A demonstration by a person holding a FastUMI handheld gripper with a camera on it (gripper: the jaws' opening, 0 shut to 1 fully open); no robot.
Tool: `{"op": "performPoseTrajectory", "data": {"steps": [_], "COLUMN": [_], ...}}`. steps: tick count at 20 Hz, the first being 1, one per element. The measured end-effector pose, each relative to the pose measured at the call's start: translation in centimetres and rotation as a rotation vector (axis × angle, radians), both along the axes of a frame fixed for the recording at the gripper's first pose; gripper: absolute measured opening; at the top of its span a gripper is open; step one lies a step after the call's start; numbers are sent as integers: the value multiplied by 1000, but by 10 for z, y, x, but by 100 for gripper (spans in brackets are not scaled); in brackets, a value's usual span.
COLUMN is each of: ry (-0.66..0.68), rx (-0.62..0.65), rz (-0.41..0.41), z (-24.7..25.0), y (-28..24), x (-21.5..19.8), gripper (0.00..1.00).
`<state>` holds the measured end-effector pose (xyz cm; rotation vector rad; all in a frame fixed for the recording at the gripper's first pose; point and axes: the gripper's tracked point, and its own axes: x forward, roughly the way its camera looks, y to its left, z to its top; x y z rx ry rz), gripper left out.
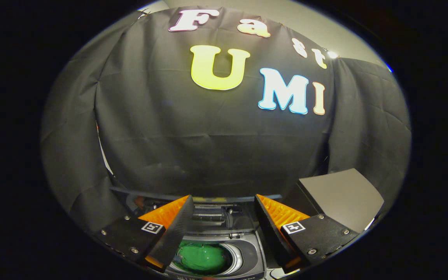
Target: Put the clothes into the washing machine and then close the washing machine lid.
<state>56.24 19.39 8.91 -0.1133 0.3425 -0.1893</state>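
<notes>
- Hovering above the washing machine (253,249), the gripper (223,223) looks toward the black cloth wall (208,147) of the booth.
- Its jaws are spread wide apart and pinch nothing; each finger carries a small square marker on its top plate.
- The washing machine sits low between and below the fingers, its round drum opening (208,258) facing up.
- A green garment (202,258) lies inside the drum, just beside the left finger, which covers part of the opening's rim.
- The machine's lid (208,194) appears to stand raised behind the opening, seen as a thin dark edge running across just beyond the fingertips; its exact angle is hard to tell.
- Between the fingers, behind the drum, a dark panel of the machine's top (216,217) shows with some fittings too small to make out.
- A grey flat board (342,196) stands tilted just beyond the right finger, in front of the cloth wall.
</notes>
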Motion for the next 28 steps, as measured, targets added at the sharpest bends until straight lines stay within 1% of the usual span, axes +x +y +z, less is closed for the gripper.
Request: {"op": "performPoseTrajectory", "data": {"steps": [3,6,14,18,22,25,27,28], "ry": [-3,9,109,173,215,212,218,182], "rx": [13,17,15,13,30,72,153,157], "rz": [-4,8,33,38,65,73,76,80], "z": [13,15,-22,-52,-72,-78,-87,-80], "y": [-4,-3,-5,-5,-2,-1,4,6], "x": [26,50,92,100,104,105,104,107], "gripper": [96,96,96,96,96,96,95,94]}}
